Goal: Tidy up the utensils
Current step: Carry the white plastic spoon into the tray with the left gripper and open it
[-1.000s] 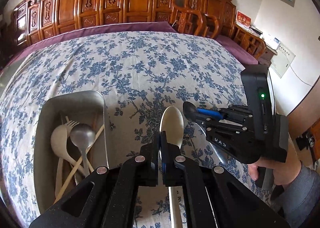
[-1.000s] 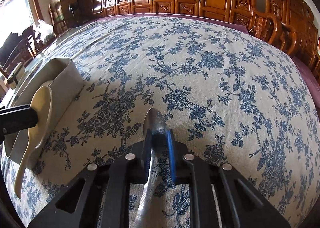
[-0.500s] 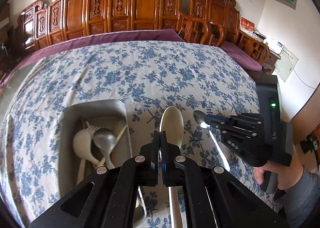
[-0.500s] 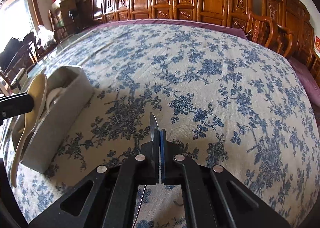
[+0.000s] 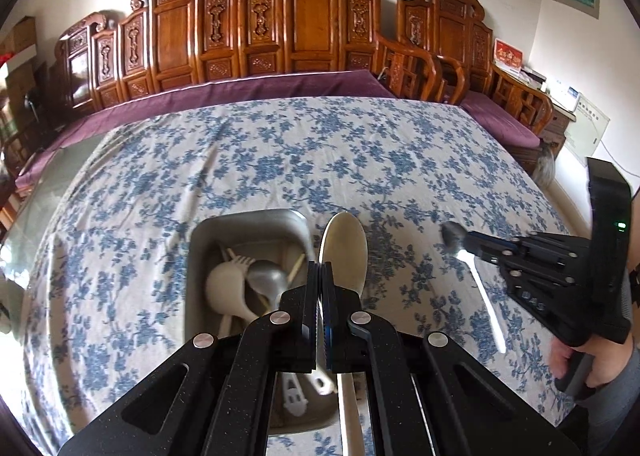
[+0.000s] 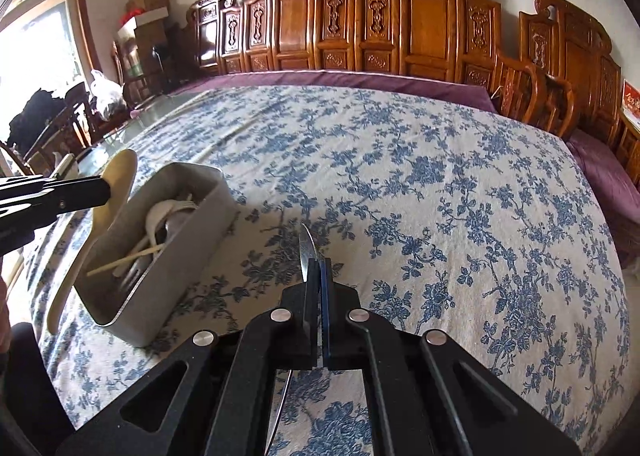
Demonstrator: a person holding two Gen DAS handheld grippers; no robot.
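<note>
The left gripper [image 5: 320, 284] has its fingers squeezed tight on a cream spoon [image 5: 344, 252]. The spoon's bowl sticks out past the fingertips. Just left of them sits a grey box [image 5: 248, 223] on the counter [image 5: 280, 143], with more spoons and chopsticks inside. The right gripper [image 6: 319, 276] has its fingers pinched shut on a metal spoon [image 6: 306, 252], well right of the box.

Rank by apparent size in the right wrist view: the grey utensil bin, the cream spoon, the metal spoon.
1. grey utensil bin
2. cream spoon in the left gripper
3. metal spoon, seen edge-on in the right gripper, so unsure
</note>
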